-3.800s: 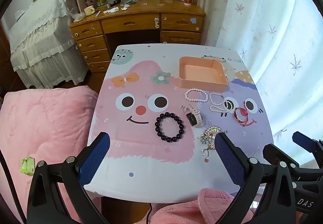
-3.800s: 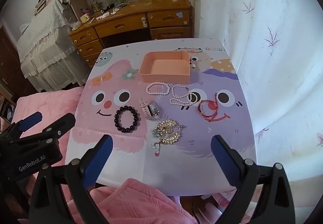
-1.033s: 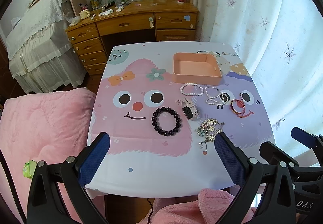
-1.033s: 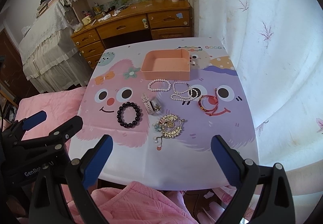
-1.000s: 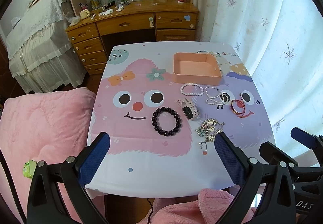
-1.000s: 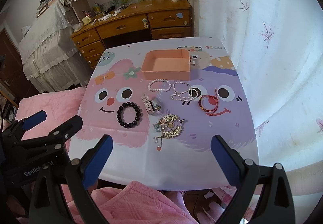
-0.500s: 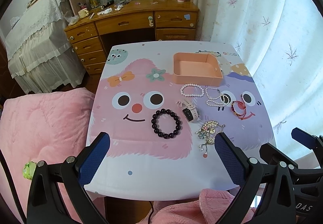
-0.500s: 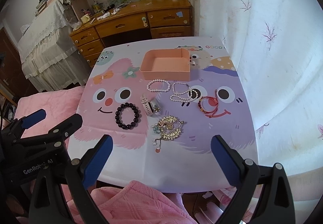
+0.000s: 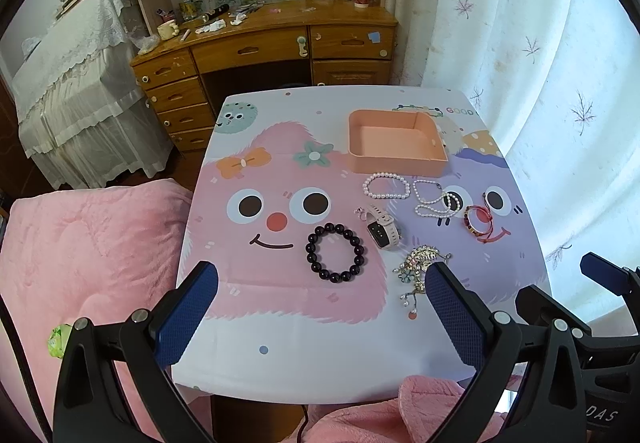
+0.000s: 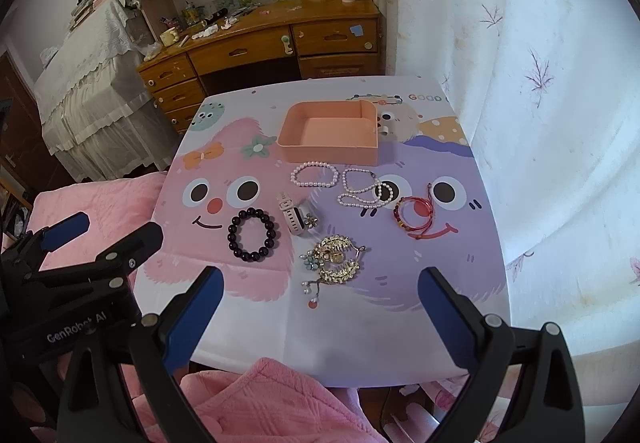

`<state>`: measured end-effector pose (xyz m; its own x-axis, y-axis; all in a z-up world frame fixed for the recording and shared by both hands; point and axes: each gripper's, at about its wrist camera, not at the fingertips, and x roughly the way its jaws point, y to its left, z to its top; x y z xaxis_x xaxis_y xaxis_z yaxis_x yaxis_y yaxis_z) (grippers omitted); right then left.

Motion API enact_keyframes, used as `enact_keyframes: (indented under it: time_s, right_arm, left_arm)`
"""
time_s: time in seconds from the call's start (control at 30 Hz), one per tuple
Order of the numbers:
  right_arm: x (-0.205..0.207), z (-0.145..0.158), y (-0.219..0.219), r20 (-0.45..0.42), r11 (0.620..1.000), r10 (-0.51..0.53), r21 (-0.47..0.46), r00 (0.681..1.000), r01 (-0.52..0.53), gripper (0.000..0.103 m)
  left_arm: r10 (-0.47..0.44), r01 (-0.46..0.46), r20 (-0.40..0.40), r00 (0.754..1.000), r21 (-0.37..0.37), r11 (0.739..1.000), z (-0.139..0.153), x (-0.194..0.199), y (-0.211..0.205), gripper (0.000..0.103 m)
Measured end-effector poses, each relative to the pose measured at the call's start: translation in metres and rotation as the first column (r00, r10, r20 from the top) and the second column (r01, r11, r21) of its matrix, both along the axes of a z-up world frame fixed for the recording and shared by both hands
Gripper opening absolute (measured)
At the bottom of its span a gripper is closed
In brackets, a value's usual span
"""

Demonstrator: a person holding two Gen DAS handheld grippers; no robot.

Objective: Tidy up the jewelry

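1. The left gripper and right gripper both hang released and empty, near the table's near edge.
2. Risk, as I judge it: the looped pearl strand or ornate brooch could snag and drag its neighbours.
3. On the table, none yet in the one tray at the far side: one dark bead bracelet, one pearl bracelet, one watch, one red bracelet.

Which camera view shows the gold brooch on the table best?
The right wrist view: the gold brooch lies whole and unobstructed between the open fingers. In the left wrist view, the left gripper's finger hides part of the brooch.
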<state>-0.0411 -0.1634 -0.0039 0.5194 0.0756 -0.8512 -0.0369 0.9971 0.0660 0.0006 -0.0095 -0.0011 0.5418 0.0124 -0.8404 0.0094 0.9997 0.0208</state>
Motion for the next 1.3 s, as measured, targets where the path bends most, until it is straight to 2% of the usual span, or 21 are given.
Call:
enact_keyframes:
  time_s: [0.37, 0.53, 0.6, 0.73, 0.87, 1.0, 1.1, 1.2, 1.3]
  right_arm:
    - [-0.005, -0.005, 0.016, -0.010, 1.000, 0.006, -0.006, 1.000, -0.006, 0.098]
    - [-0.005, -0.013, 0.025, -0.014, 1.000, -0.004, -0.010, 1.000, 0.004, 0.098]
    - [-0.005, -0.017, 0.031, -0.007, 1.000, 0.002, -0.021, 1.000, -0.002, 0.098]
    - [-0.005, -0.027, 0.040, 0.070, 0.997, 0.015, -0.079, 0.997, -0.009, 0.098]
    - [-0.006, -0.040, 0.042, 0.160, 0.984, 0.029, -0.177, 0.987, -0.001, 0.098]
    - [-0.011, -0.061, 0.041, 0.169, 0.956, 0.101, -0.288, 0.980, -0.048, 0.098]
    - [-0.019, -0.082, 0.039, 0.154, 0.938, 0.161, -0.330, 0.975, -0.103, 0.098]
    - [-0.022, -0.102, 0.034, 0.110, 0.944, 0.167, -0.304, 0.980, -0.127, 0.098]
    - [-0.023, -0.120, 0.027, 0.071, 0.965, 0.145, -0.229, 0.987, -0.126, 0.098]
  left_arm:
    - [-0.005, 0.004, -0.037, 0.999, -0.009, 1.000, -0.008, 0.002, 0.012, 0.102]
    - [-0.022, 0.020, -0.093, 0.995, -0.029, 0.999, -0.022, 0.006, 0.024, 0.102]
    - [-0.033, 0.027, -0.121, 0.992, -0.058, 0.998, -0.029, 0.011, 0.032, 0.102]
    - [-0.059, 0.042, -0.178, 0.982, -0.101, 0.994, -0.049, 0.023, 0.049, 0.102]
    - [-0.091, 0.071, -0.207, 0.974, -0.102, 0.992, -0.070, 0.040, 0.062, 0.102]
    - [-0.151, 0.135, -0.212, 0.965, -0.089, 0.987, -0.088, 0.059, 0.070, 0.102]
    - [-0.199, 0.191, -0.271, 0.942, -0.055, 0.980, -0.111, 0.074, 0.070, 0.102]
    - [-0.203, 0.195, -0.299, 0.932, -0.057, 0.979, -0.131, 0.087, 0.070, 0.102]
    - [-0.188, 0.174, -0.329, 0.926, -0.072, 0.982, -0.150, 0.097, 0.070, 0.101]
